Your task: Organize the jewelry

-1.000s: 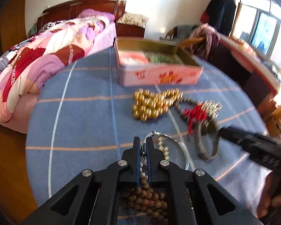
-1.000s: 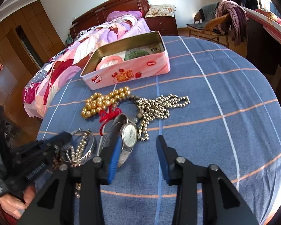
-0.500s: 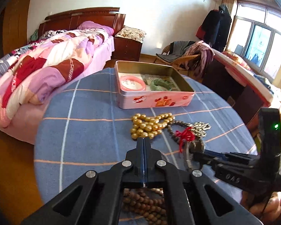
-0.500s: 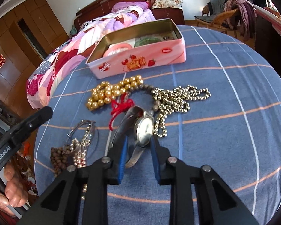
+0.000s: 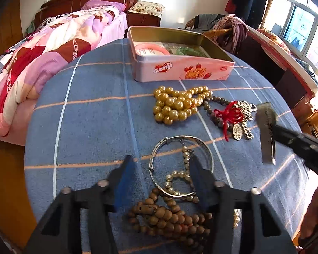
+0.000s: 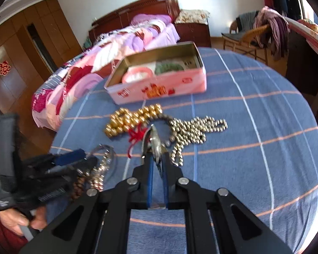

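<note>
Between the blue pads of your right gripper [image 6: 156, 158] sits the silver wristwatch [image 6: 155, 145], edge-on, with its metal band [image 5: 266, 135] hanging below the jaws. Half a second ago the watch still lay flat on the cloth with the pads just either side of it; the jaws have since been closing and now press on it, and it is clear of the table.

Your left gripper [image 5: 160, 169] was shut half a second ago. Its jaws have just been opening and now stand about half apart, holding nothing. Directly beneath and between its fingers lies the thin silver bangle [image 5: 181, 166] with a short strand of white pearls [image 5: 180, 175] across it. The right-hand finger overlaps the bangle's edge in the left wrist view; contact cannot be confirmed. Just nearer to you lies the heap of brown wooden beads [image 5: 169, 216].

Beyond the bangle, well apart from the left gripper, note the cluster of large gold beads [image 5: 178, 104], then the grey bead string with a red knotted tassel [image 5: 228, 114] and oval pendant, and beside it the pile of small silver beads [image 6: 193, 132].

At the far side of the blue checked tablecloth [image 5: 91, 110] stands the open pink rectangular tin [image 5: 180, 67], containing a pink bangle [image 5: 151, 49] and a green item [image 5: 186, 51].
</note>
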`<state>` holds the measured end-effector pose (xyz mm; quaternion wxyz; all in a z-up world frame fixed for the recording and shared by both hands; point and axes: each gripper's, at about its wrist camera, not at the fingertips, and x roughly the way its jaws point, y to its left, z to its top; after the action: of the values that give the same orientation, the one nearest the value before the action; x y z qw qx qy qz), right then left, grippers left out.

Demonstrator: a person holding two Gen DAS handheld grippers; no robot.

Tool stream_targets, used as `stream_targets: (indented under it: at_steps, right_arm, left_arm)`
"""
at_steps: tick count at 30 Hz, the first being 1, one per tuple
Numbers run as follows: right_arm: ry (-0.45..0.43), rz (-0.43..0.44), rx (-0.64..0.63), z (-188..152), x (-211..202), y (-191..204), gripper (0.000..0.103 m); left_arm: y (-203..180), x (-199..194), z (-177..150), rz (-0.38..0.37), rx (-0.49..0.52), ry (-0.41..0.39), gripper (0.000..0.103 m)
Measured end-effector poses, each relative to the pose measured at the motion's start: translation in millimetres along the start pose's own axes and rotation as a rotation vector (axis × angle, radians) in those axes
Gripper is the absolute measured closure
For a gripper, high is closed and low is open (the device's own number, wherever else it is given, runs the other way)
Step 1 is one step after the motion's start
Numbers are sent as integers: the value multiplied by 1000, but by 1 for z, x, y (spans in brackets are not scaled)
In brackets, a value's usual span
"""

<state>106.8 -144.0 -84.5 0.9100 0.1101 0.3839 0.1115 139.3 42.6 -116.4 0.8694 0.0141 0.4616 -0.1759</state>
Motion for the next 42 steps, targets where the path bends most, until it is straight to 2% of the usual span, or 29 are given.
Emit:
stream_targets:
  at_steps: [2, 3, 5, 6, 10, 12, 15, 18, 19, 24, 27, 29, 30, 31, 32, 34, 35, 37, 40, 42]
  right_arm:
    - [-14, 1, -3, 2, -2, 1, 92]
    - [-14, 5, -2, 3, -1, 2, 92]
    - [-13, 14, 8, 3, 0, 1, 92]
    - [-14, 15, 11, 3, 1, 1, 92]
    - [-23, 20, 19, 3, 0, 0, 92]
    - [-30, 20, 23, 4, -2, -1, 92]
    - [-51, 20, 21, 7, -9, -2, 92]
    - [-76, 12, 18, 11, -16, -3, 92]
    - [-82, 13, 21, 12, -17, -4, 92]
    - [-92, 18, 35, 15, -18, -5, 92]
    - [-90, 17, 28, 15, -18, -5, 92]
    - [-88, 18, 26, 15, -17, -5, 92]
    - [-86, 18, 26, 15, -17, -5, 92]
    - [-83, 17, 26, 14, -16, -6, 92]
    - [-79, 18, 30, 13, -14, -6, 92]
    - [-72, 22, 38, 12, -13, -8, 92]
    - [-69, 22, 39, 12, -12, -8, 92]
    - [-65, 21, 39, 11, -12, -9, 92]
    - [-61, 18, 45, 12, -11, -12, 92]
    - [-56, 15, 50, 12, -9, -13, 92]
  left_arm:
    - [-4, 1, 0, 14, 18, 1, 49]
    - [-3, 1, 1, 8, 13, 2, 53]
    - [0, 2, 3, 2, 3, 4, 92]
    - [1, 2, 3, 34, 11, 0, 97]
    - [-1, 3, 2, 42, 47, -12, 99]
    - [-1, 1, 2, 38, 33, -24, 99]
    - [0, -12, 4, -5, -5, -81, 99]
    - [-4, -27, 11, -8, 7, -136, 99]
    - [-4, -32, 13, -15, 6, -154, 103]
    - [-5, -50, 22, -32, 10, -211, 103]
    - [-4, -48, 24, -10, 24, -206, 103]
    - [-2, -39, 21, -6, 26, -164, 103]
    - [-2, -34, 19, -21, 29, -136, 101]
    - [-3, -31, 18, -37, 33, -117, 84]
    - [-5, -28, 16, -53, 37, -102, 50]
    - [-10, -28, 11, -78, 43, -116, 20]
    - [-14, -27, 10, -95, 47, -135, 19]
    - [-19, -19, 9, -95, 60, -96, 19]
    - [-27, 0, 8, -23, 96, -24, 20]
    - [-29, 13, 7, -4, 103, 29, 20]
